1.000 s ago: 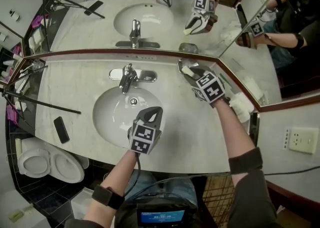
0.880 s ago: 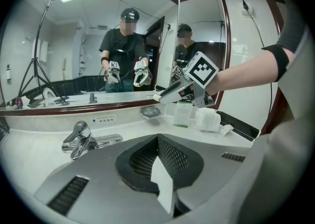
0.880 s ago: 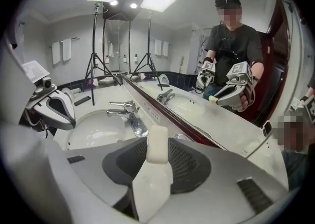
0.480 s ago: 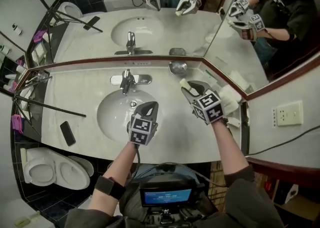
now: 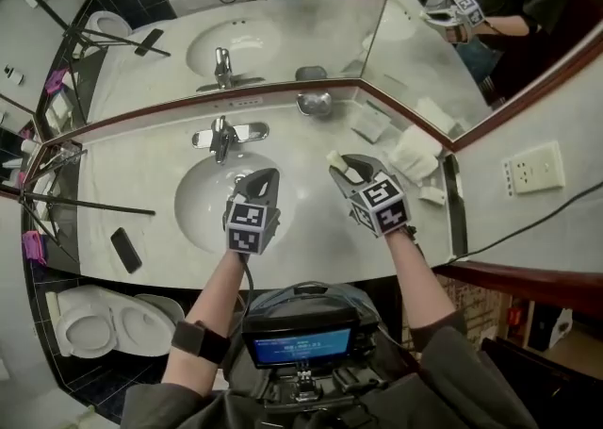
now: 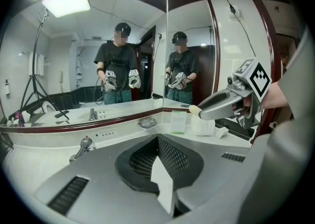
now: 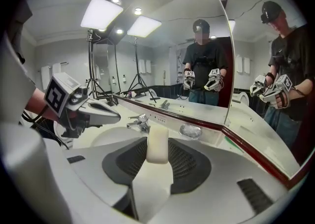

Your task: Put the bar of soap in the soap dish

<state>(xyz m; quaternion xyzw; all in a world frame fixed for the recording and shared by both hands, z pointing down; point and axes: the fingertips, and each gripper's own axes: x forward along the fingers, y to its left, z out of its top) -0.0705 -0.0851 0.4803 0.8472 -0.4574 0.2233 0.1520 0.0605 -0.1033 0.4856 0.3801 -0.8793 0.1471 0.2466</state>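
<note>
From the head view, we look steeply down on a pale marble counter (image 5: 141,173). The left gripper (image 5: 265,177) hangs over the sink basin (image 5: 200,199) with its jaws pressed together and nothing between them. The right gripper (image 5: 341,166) is over the counter just right of the basin and clamps the bar of soap (image 5: 335,161) at its tips. The soap dish (image 5: 314,103) sits at the back of the counter against the mirror (image 5: 283,31), right of the faucet (image 5: 222,138) and well apart from the soap. A folded towel (image 5: 413,152) lies to the right, a dark phone (image 5: 124,249) lies near the counter's left front edge, and a toilet (image 5: 94,323) stands below.

In the left gripper view, we see that gripper's two jaws meeting flat, closed on nothing. Beyond them the right gripper (image 6: 198,112) reaches in from the right, the cream bar of soap (image 6: 194,110) showing at its tips. The soap dish (image 6: 147,122) rests by the mirror's corner, with a green-printed packet (image 6: 179,122) just beside it.

In the right gripper view, we find the bar of soap (image 7: 158,145) standing upright between the jaws, gripped on both sides. Past it the soap dish (image 7: 190,130) lies beside the mirror's red trim, holding nothing we can make out. The faucet (image 7: 140,122) is to its left, and the left gripper (image 7: 115,116) points in from the left, closed.
</note>
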